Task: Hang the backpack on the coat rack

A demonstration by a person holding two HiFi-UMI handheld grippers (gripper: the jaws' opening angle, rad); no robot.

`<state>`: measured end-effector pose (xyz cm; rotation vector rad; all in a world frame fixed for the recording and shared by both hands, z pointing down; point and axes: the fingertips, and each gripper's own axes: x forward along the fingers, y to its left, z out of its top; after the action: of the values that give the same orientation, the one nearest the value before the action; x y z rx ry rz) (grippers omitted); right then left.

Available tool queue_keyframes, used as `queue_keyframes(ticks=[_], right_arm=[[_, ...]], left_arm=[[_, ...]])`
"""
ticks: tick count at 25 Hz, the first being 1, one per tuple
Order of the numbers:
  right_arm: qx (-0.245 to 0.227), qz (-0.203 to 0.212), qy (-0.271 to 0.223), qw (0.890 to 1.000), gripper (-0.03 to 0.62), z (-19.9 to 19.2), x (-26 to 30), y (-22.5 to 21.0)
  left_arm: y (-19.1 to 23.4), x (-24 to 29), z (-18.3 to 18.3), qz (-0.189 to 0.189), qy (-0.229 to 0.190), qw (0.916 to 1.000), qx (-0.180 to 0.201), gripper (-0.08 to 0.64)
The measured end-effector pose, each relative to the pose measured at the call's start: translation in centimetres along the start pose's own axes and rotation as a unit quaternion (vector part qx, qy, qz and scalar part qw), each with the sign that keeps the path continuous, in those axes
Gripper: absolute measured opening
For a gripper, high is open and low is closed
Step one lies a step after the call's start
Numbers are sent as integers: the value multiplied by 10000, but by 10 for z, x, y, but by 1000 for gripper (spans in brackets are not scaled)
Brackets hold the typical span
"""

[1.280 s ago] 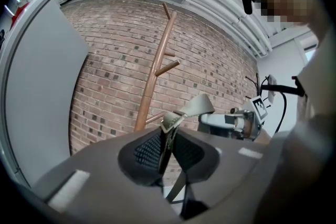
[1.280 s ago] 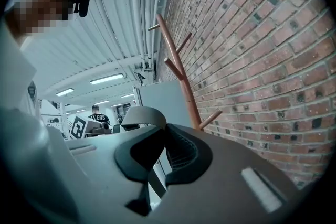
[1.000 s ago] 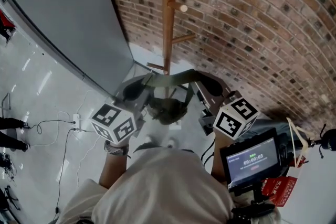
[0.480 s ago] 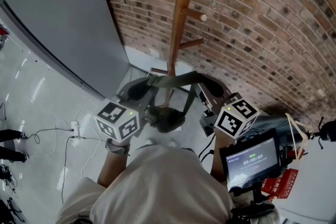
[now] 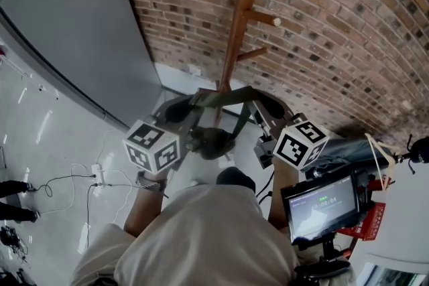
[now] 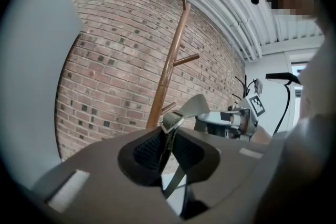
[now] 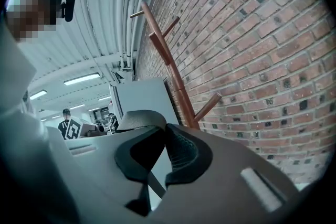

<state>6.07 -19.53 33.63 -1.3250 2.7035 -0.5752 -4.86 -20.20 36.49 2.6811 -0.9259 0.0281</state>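
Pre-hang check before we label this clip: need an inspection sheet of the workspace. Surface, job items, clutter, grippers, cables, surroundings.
Surface: pale glossy floor; no table in view.
Job's things: wooden coat rack stands upright by the brick wall, visible pegs bare; backpack dangles from its strap, not yet on a peg.
Clutter: screen on a stand and a red item at lower right.
Grippers: left gripper shut on the strap; right gripper shut on the strap; the strap is stretched between them in front of the rack.
Cables: loose cables and a power strip on the floor at left.
Surroundings: brick wall; grey panel at left.
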Motion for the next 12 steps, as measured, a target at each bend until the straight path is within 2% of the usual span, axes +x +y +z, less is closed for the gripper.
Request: queue_keyframes(ticks=[12], right_arm=[[10, -135, 306, 9994, 9, -19, 21, -21]], left_arm=[[24, 12, -18, 73, 339, 9992, -174, 38]])
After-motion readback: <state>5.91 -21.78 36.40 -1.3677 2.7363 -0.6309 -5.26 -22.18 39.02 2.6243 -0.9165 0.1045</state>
